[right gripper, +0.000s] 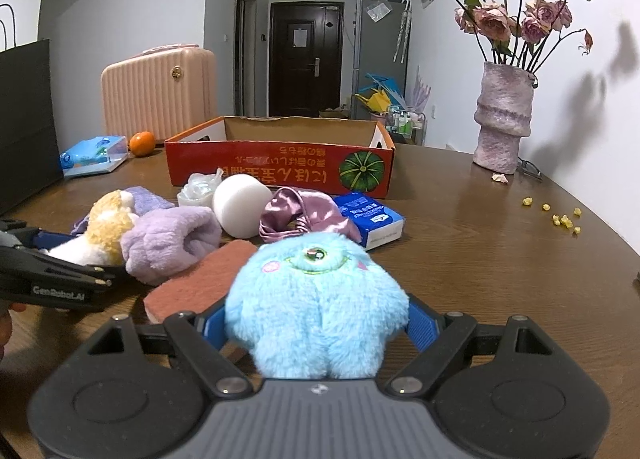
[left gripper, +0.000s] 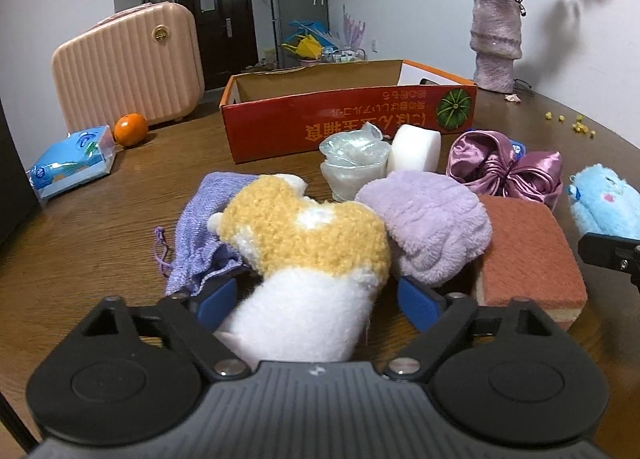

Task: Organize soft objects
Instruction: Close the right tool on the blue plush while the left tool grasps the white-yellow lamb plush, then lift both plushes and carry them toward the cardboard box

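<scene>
My left gripper has its blue pads on both sides of a yellow and white plush toy, which lies on the table; the jaws stand wide. My right gripper holds a light blue fluffy plush between its pads. Around them lie a lilac fluffy cloth, a purple knit pouch, a pink sponge, a white round sponge, a crumpled clear bag and a purple satin bonnet. The open red cardboard box stands behind them.
A pink suitcase, an orange and a blue tissue pack sit at the far left. A vase with roses stands at the far right. A blue and white packet lies by the box. A black bag stands left.
</scene>
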`<state>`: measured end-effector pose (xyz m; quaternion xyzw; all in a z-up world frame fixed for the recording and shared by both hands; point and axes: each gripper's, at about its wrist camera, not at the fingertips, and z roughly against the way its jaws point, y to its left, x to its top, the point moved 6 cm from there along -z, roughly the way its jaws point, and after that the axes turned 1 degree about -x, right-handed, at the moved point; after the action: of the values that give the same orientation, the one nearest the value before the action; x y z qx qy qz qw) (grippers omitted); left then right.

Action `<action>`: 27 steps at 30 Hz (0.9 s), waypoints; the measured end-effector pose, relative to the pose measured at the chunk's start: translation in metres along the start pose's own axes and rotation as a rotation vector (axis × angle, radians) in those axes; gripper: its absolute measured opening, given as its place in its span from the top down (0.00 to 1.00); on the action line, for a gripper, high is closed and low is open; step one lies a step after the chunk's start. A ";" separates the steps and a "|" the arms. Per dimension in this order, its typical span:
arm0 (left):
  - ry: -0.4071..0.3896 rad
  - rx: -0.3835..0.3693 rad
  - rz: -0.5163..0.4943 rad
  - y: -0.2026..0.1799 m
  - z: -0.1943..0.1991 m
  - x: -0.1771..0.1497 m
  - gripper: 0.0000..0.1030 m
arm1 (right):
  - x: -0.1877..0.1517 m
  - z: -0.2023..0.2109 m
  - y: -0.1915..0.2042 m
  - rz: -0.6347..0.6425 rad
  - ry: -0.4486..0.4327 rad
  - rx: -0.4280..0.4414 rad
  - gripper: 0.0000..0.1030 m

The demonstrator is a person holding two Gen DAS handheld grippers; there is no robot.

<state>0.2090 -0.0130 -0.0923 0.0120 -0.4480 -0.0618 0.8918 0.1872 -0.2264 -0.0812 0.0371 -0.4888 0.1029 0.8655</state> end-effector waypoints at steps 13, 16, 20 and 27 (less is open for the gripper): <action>-0.005 -0.030 -0.002 -0.003 0.001 -0.002 0.45 | 0.000 0.001 0.001 -0.001 -0.003 0.004 0.17; -0.011 -0.025 0.000 -0.003 0.003 -0.002 0.46 | 0.002 0.003 0.002 -0.002 -0.007 0.005 0.17; -0.026 -0.018 0.006 -0.002 0.008 -0.002 0.47 | 0.002 0.005 0.001 -0.003 -0.017 0.005 0.17; -0.067 -0.012 0.006 -0.001 0.022 0.001 0.47 | 0.005 0.008 0.001 -0.005 -0.032 0.007 0.17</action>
<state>0.1920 -0.0134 -0.0783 0.0034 -0.4774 -0.0620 0.8765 0.1826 -0.2262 -0.0726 0.0430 -0.5020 0.1018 0.8578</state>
